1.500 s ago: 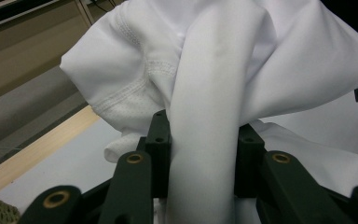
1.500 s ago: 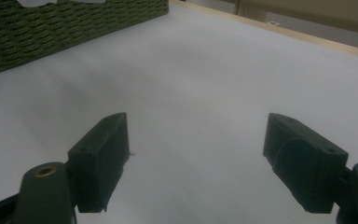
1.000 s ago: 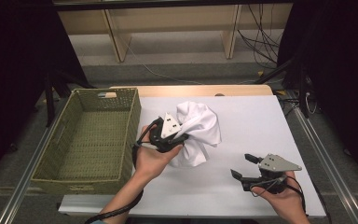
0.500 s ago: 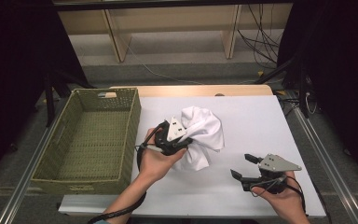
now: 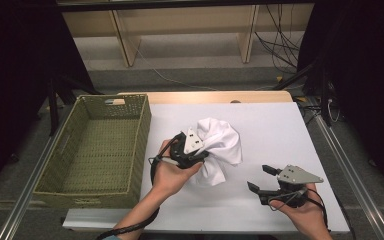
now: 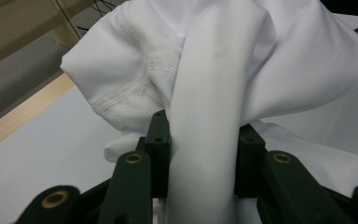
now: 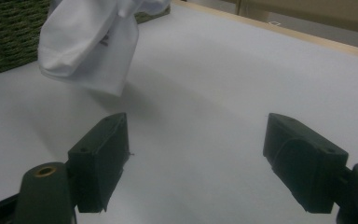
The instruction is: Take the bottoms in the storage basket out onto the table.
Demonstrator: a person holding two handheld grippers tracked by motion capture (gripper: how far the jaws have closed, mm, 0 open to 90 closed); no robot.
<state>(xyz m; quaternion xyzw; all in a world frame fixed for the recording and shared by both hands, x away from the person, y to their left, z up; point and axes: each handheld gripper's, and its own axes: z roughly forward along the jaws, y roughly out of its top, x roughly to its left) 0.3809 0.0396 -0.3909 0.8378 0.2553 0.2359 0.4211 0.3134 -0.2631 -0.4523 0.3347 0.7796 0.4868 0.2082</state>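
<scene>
Basket (image 5: 100, 150) left of cloth (image 5: 220, 145) on table (image 5: 280, 130)

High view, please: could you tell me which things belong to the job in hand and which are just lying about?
In the job:
- white garment, bunched, pinched in the left claw
- woven basket, beside it
- right claw, open, holding nothing

Lying about:
- cables on the floor beyond the table
</scene>
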